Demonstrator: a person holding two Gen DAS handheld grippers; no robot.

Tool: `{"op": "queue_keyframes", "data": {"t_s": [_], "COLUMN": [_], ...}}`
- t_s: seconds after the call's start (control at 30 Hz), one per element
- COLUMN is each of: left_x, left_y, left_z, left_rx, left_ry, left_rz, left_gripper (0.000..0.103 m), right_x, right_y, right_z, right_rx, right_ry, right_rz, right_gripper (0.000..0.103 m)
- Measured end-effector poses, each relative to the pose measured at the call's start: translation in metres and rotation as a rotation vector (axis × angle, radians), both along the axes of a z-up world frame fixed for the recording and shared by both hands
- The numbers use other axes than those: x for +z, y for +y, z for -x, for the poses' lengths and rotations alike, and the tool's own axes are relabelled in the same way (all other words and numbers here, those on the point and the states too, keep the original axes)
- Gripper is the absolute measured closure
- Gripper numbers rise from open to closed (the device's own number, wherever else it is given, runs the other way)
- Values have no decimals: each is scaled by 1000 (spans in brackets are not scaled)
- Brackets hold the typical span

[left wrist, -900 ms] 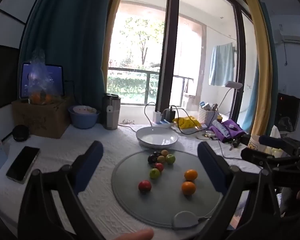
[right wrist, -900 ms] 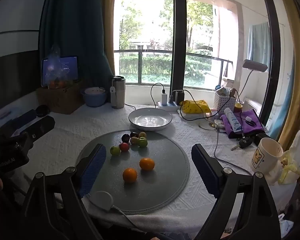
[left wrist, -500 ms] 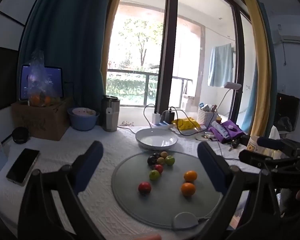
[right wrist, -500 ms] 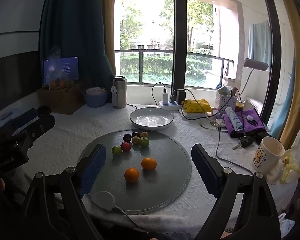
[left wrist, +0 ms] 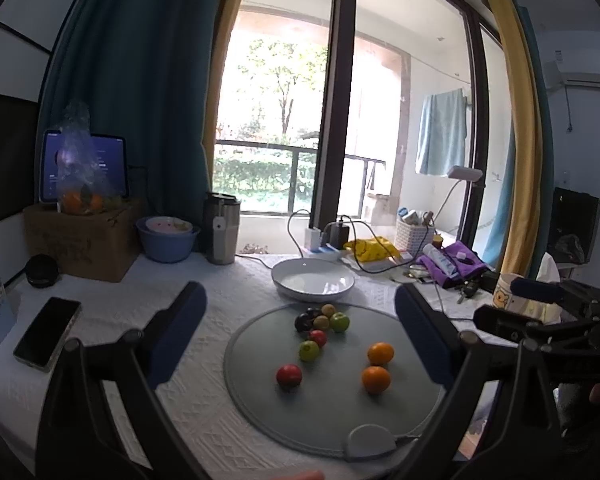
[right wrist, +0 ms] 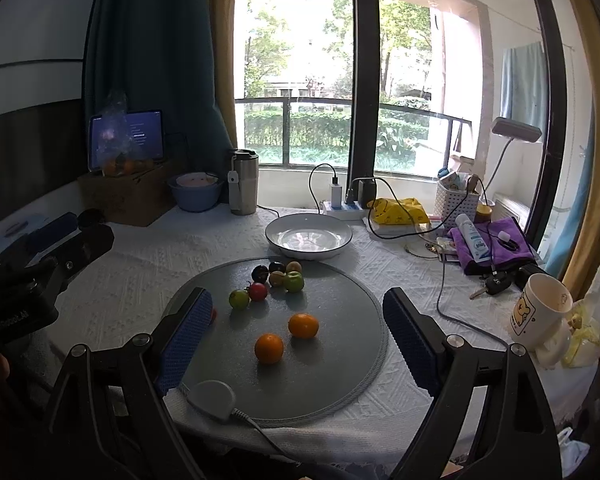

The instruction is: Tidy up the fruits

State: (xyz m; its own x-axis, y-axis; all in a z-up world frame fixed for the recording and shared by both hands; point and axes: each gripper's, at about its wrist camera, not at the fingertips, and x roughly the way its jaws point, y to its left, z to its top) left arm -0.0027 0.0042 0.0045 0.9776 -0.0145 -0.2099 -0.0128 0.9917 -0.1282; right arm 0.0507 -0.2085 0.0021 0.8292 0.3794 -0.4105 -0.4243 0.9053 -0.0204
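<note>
A: Left claw (left wrist: 300,344)?
B: Spread wide, holding nothing, raised above the bench (left wrist: 112,312).
A: Right claw (right wrist: 298,332)?
B: Also spread wide, empty.
A: Fruits?
B: All lying on the round grey mat (right wrist: 340,368): two oranges (right wrist: 269,348) near the front, small apples and plums (right wrist: 278,276) clustered near the white bowl (right wrist: 308,237).

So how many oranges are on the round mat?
2. One orange sits near the front of the round mat, the other orange just behind it to the right. More sit bagged on the box.
</note>
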Motion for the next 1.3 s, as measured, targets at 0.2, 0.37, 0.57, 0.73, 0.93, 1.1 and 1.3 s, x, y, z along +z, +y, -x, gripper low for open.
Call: {"op": "queue_keyframes", "data": {"t_s": [0.2,0.37,0.57,0.73,0.93,1.1,1.3], "left_x": [-1,-1,-1,-1,0,0,1], "left_y": [-3,-2,-3,-2,-1,-2,-2], "left_z": [1,2,1,0,0,1,0], "left_rx": [-7,-11,-6,-10,-14,-18,-24], "left_ry": [1,0,3,1,-4,-4,-1], "left_rz": [-3,-1,1,3,4,4,5], "left_gripper": [7,7,7,7,7,7,7], "right_x": [1,1,1,1,2,2,2], "right_y": [0,2,3,4,5,5,4], "right_z": [2,2,1,1,1,0,1], "right_rx": [3,11,14,20,22,23,25], "right_ry": [1,5,6,5,3,4,6], "right_rz": [1,4,5,4,3,2,1], "right_gripper": [13,13,13,13,13,13,13]}}
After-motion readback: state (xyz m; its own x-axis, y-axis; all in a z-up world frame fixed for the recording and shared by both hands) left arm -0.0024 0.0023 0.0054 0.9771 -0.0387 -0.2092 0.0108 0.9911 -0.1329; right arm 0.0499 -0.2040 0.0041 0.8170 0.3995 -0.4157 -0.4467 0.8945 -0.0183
